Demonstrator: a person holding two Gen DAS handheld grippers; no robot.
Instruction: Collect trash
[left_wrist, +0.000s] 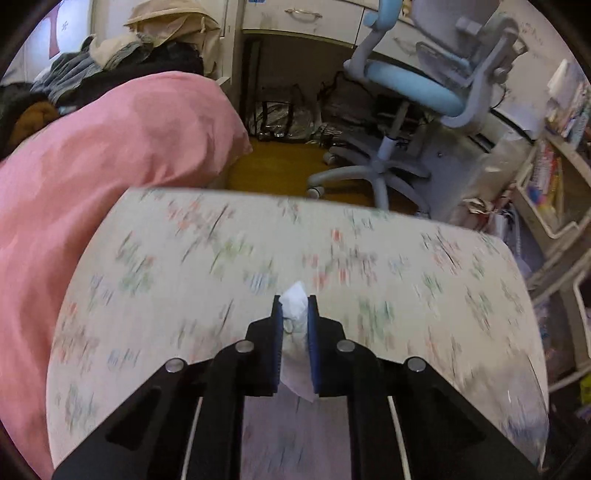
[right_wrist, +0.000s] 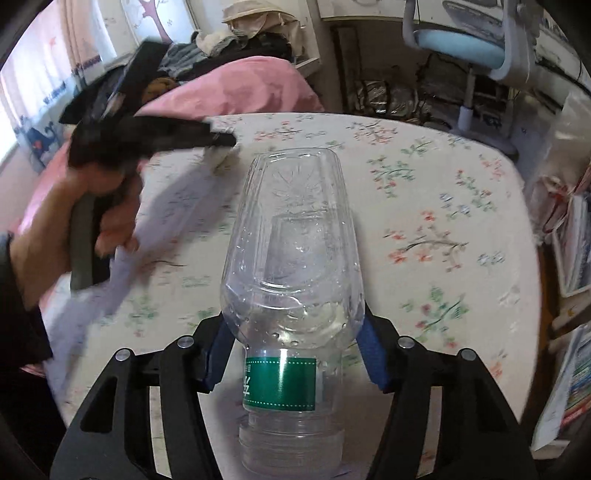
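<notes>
A crumpled white tissue (left_wrist: 294, 314) sits pinched between the blue pads of my left gripper (left_wrist: 294, 302), just above the floral tablecloth (left_wrist: 221, 258). In the right wrist view that left gripper (right_wrist: 225, 142) is at the far left, blurred, in a person's hand (right_wrist: 74, 221), with the tissue (right_wrist: 221, 157) at its tips. My right gripper (right_wrist: 291, 321) is shut on a clear plastic bottle (right_wrist: 291, 229) with a green label. Its pads press both sides, and the bottle's base points away from the camera.
A pink duvet (left_wrist: 110, 147) with piled clothes behind it borders the table on the left. Beyond the far edge stands a blue and grey swivel chair (left_wrist: 406, 85) on a yellow floor. White shelves (left_wrist: 554, 192) full of books and papers line the right side.
</notes>
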